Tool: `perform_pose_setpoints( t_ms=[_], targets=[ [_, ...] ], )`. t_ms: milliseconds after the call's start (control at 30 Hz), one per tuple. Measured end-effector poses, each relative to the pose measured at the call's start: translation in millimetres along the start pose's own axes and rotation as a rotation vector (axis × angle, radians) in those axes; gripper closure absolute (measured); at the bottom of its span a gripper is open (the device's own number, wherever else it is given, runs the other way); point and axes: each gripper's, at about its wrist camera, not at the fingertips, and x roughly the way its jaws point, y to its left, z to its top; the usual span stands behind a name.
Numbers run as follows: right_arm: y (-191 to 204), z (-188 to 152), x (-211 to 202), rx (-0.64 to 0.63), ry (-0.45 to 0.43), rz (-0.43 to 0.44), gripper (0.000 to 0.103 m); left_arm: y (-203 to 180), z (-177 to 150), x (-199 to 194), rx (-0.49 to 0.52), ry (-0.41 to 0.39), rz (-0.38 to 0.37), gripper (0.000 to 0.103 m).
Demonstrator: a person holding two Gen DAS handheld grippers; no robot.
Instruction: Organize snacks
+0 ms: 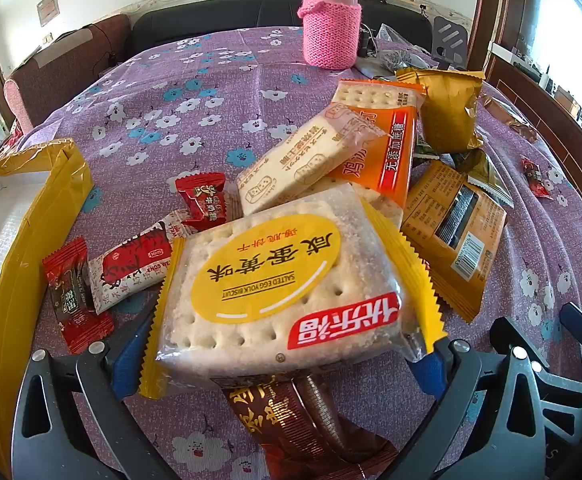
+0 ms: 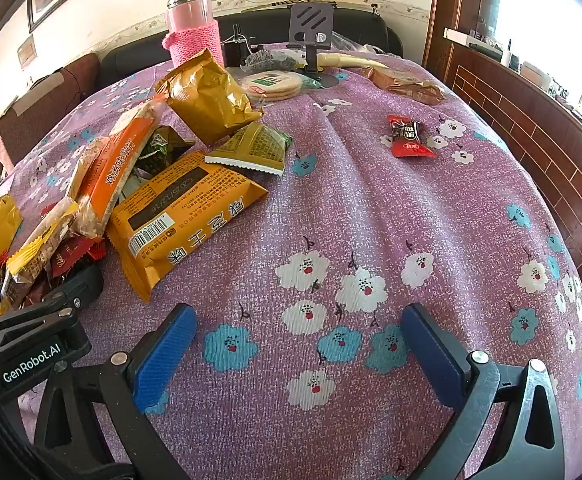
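Looking down the left wrist view, your left gripper (image 1: 287, 364) has the salted egg yolk biscuit pack (image 1: 287, 280) sitting right between its blue pads (image 1: 129, 364), filling the lower centre of the frame. Jaws stand fully apart. The pack's yellow crimped ends come close to each pad, but I can't tell whether either pad touches it, so I read it as not clamped. The pack's long axis runs left to right across the frame, i.e. across the gap from pad to pad, and it lies on top of a brown wrapped snack (image 1: 291, 420) at bottom centre. That is the relation to mind: closing would squeeze the pack end to end on its crimps, probably a soft hold. The yellow box (image 1: 51, 168) sits at left of frame, near the pack, likely the drop spot. In the right wrist view your right gripper (image 2: 299, 356) is also wide apart and empty over bare purple floral cloth (image 2: 371, 208). The snack pile is up in the left half of that frame, with the orange pack (image 2: 179, 216) nearest; a lone red candy (image 2: 409, 136) lies upper right, well apart. The left hand is clearly nearer the pile.
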Motion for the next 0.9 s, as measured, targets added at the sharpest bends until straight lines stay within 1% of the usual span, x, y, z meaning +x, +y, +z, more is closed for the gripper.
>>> perform_pose_setpoints(
  t_ms=[500, 733, 900],
  targets=[
    [-0.4, 0.0, 0.5, 0.007, 0.000, -0.001, 0.000, 0.7, 2.9, 1.0, -0.008, 0.000, 0.007, 0.000],
    [-0.5, 0.0, 0.4, 0.007, -0.001, -0.001, 0.000, -0.2, 8.5, 5.0, 0.042, 0.045, -0.026, 0.000],
    [-0.7, 0.3, 0.5, 0.007, 0.000, -0.001, 0.000, 0.0, 8.3, 6.2, 0.060, 0.053, -0.036, 0.000]
  ],
)
